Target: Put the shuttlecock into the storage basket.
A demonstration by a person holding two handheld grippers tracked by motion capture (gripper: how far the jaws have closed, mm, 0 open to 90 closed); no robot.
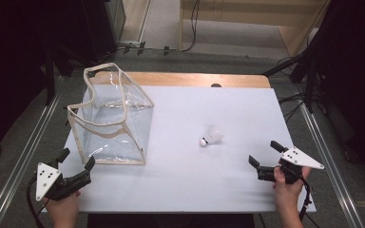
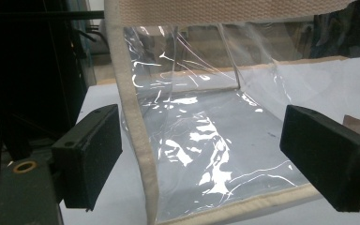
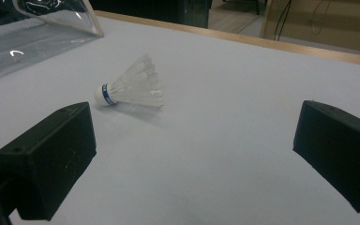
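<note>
Both tongs gape, released: left gripper (image 1: pixel 77 162) near the clear bag (image 1: pixel 111 116), right gripper (image 1: pixel 264 154) near the shuttlecock (image 1: pixel 211 136).

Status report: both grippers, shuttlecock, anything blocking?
Left gripper open, right gripper open. White feathered shuttlecock lying free on table. Clear plastic bag off left, not blocking.

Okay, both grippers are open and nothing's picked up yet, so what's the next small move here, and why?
Probably ease the right hand-held gripper forward toward the shuttlecock. It lies on its side on the white table, apart from the clear bag, ahead of the open jaws. The left hand-held gripper already faces the bag's near edge.
</note>
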